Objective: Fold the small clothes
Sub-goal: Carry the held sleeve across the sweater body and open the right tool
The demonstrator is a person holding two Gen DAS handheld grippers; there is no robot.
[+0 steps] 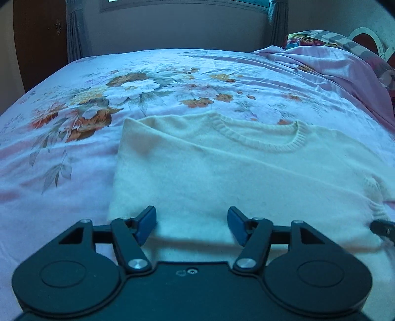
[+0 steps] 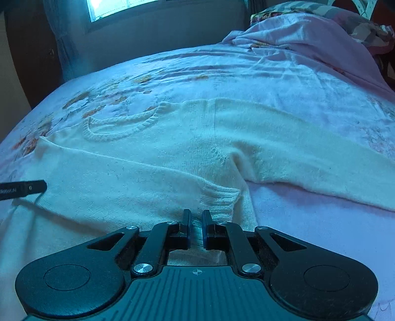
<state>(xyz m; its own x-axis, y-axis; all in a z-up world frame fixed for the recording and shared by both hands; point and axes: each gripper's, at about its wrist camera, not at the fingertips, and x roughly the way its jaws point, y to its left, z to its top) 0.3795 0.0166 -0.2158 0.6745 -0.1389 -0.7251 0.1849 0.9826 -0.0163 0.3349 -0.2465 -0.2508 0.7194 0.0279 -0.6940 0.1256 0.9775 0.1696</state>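
Note:
A cream knitted sweater (image 1: 222, 170) lies flat on the bed, neck hole (image 1: 259, 138) facing away. Its left sleeve is folded across the body, the ribbed cuff (image 2: 222, 197) lying near the right side. The other sleeve (image 2: 308, 158) stretches out to the right. My left gripper (image 1: 192, 223) is open and empty above the sweater's lower left part. My right gripper (image 2: 196, 219) is nearly closed, its fingers pinching sweater fabric just below the folded cuff. The right gripper's tip shows in the left wrist view (image 1: 384, 228), and the left gripper's tip shows in the right wrist view (image 2: 24, 189).
The bed carries a pale floral sheet (image 1: 111, 98). A bunched pink cover (image 1: 345, 71) and patterned pillows (image 1: 316, 39) are piled at the far right. A wall with a window (image 2: 111, 10) and curtains stands behind the bed; a dark door (image 1: 39, 37) is at the far left.

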